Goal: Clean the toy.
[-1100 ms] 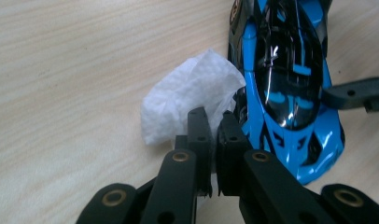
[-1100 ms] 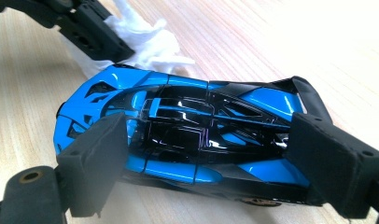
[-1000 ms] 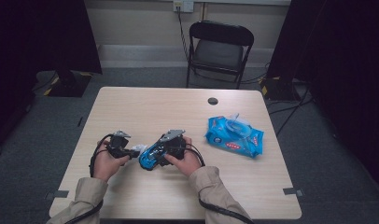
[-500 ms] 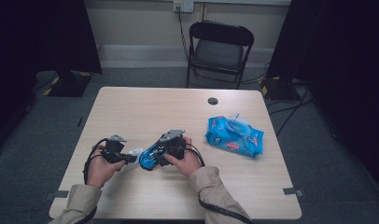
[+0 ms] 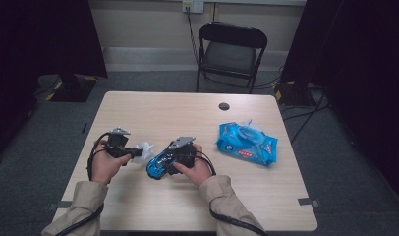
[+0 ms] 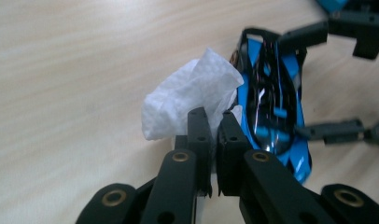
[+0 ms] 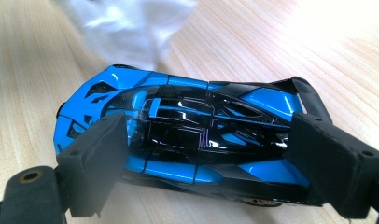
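The right gripper (image 5: 160, 166) holds a blue and black toy sports car (image 7: 187, 140) lengthwise: one jaw presses on its nose and the other on its tail, so the roof and both sides stay free. This grip seems chosen to keep the car steady and a little above the wooden table (image 5: 187, 118), so that another tool can reach its body.

The left gripper (image 6: 214, 122) has its jaws closed tightly on a crumpled white wet wipe (image 6: 192, 93), and the loose part of the wipe stands out in front of the tips. In the left gripper view the wipe lies against the side of the car, so I judge that the work is wiping the car clean.

The blue pack of wet wipes (image 5: 246, 143) lies on the table to the right of both hands, well apart, its lid apparently open.
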Action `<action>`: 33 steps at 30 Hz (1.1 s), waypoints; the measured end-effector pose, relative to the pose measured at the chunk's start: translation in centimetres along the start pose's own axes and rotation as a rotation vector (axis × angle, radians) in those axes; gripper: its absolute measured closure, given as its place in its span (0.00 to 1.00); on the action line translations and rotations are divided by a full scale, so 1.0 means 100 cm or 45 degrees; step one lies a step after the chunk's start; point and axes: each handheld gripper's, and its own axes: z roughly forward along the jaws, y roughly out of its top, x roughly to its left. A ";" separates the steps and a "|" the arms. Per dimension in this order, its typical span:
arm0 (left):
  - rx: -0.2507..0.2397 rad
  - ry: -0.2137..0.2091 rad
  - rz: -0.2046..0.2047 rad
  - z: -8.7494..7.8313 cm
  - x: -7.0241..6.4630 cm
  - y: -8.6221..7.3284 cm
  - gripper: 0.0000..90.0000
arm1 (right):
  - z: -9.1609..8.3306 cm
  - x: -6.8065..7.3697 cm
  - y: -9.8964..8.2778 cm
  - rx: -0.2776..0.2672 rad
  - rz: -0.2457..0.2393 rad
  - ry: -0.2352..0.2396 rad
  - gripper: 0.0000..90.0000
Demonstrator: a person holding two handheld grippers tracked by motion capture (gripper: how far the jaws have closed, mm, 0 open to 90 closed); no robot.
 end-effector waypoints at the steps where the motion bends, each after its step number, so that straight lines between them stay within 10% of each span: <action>1: -0.007 0.007 0.008 0.003 0.000 0.004 0.96 | 0.000 0.000 0.000 -0.001 0.000 0.001 0.14; 20: 0.015 0.015 -0.016 0.091 -0.018 0.038 0.96 | 0.000 -0.002 -0.002 -0.020 -0.003 0.005 0.14; 33: 0.049 -0.005 -0.033 0.098 -0.017 0.034 0.96 | 0.000 -0.002 -0.001 -0.011 -0.002 0.003 0.14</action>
